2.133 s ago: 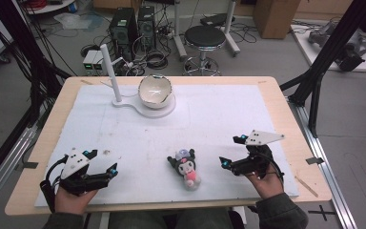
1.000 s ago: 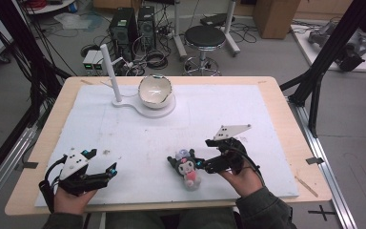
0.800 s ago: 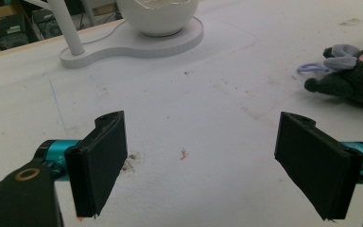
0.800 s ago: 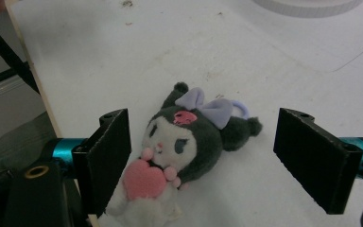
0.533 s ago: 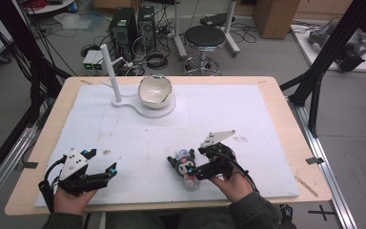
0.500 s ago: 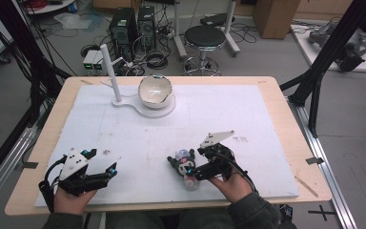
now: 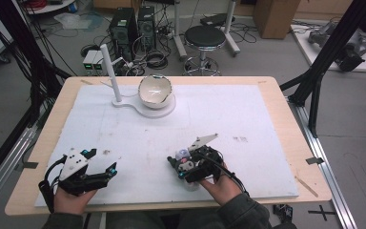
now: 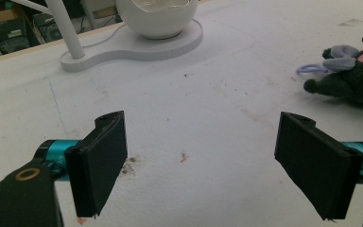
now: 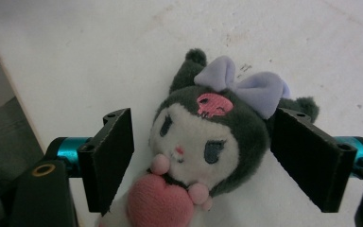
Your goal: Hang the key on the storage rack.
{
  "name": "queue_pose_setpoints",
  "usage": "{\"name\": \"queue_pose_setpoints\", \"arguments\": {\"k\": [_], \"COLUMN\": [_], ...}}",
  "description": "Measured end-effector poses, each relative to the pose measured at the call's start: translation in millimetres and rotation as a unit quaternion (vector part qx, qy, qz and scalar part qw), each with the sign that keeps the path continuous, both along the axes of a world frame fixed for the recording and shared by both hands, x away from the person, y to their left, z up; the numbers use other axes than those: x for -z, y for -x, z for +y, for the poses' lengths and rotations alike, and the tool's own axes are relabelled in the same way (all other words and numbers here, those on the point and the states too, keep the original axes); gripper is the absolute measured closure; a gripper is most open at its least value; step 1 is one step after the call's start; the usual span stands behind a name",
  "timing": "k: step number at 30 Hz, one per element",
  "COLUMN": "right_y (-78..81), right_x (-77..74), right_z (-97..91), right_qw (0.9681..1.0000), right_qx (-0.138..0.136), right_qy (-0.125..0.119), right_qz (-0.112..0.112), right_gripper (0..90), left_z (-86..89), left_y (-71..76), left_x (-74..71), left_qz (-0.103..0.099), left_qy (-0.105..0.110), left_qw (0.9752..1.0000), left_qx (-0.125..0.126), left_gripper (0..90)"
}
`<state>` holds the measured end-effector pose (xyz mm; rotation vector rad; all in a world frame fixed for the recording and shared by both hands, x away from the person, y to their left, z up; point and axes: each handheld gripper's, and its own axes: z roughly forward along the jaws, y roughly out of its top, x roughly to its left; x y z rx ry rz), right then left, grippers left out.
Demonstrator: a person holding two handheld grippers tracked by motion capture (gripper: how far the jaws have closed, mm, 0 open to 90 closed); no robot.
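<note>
High view: a desk [image 7: 286, 119] covered by a white mat [image 7: 248, 124] carries a plush toy [image 7: 185, 160] near its front edge, right of centre. The right claw [image 7: 181, 167], held in the person's right hand [image 7: 217, 183], lies over the toy. The left claw [image 7: 102, 164] rests on the mat at the front left, well apart from the toy, in the left hand [image 7: 69, 195]. A white bowl [image 7: 155, 90] sits on a flat white stand [image 7: 145, 107] at the far side of the mat, with an upright white post [image 7: 110, 71] rising from the stand's left end. A stool [image 7: 205, 38] and computer cases [image 7: 131, 26] stand on the floor beyond the desk.

Right gripper view: the toy [image 9: 208, 142] lies on its back on the mat between the two black jaws of the right claw [image 9: 201, 156]. It has a dark head, a white face, a lilac bow [image 9: 246, 87] and a pink heart [image 9: 158, 203] at its chest. The jaws have just been closing, with the toy's head between them. The right jaw appears to sit at the side of the head; a narrow gap shows at the left jaw. The pads are not yet pressing on the toy.

Left gripper view: the left claw [image 8: 198, 161] is spread wide, with bare mat between its jaws. The toy [image 8: 354, 78] lies at the upper right, apart from this claw. The bowl [image 8: 158, 19] and stand [image 8: 132, 47] are at the top.
</note>
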<state>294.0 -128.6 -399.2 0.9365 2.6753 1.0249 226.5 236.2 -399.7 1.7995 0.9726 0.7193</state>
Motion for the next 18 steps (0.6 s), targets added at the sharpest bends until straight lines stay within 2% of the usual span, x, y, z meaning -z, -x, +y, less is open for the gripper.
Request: {"name": "queue_pose_setpoints", "arguments": {"k": [6,11,18], "right_y": [-2.2,-4.0,-4.1], "right_x": [8.9,11.5,13.5], "right_z": [0.3,-0.4,-0.8], "right_qw": [0.9998,0.9995,0.9978], "right_qx": [0.010,0.021,0.048], "right_qy": [0.011,0.007,-0.002], "right_qz": [0.011,0.021,0.046], "right_gripper": [23.9,26.7,31.1], "left_z": [0.0,-0.4,-1.7], "left_y": [-0.4,-1.0,-1.0], "left_x": [0.2,0.4,0.2], "left_qz": [-0.001,0.000,-0.002], "left_qy": [-0.001,-0.001,-0.003], "left_qw": [1.0000,1.0000,1.0000], "left_qx": [0.001,0.001,0.003], "left_gripper": [18.1,18.2,18.2]}}
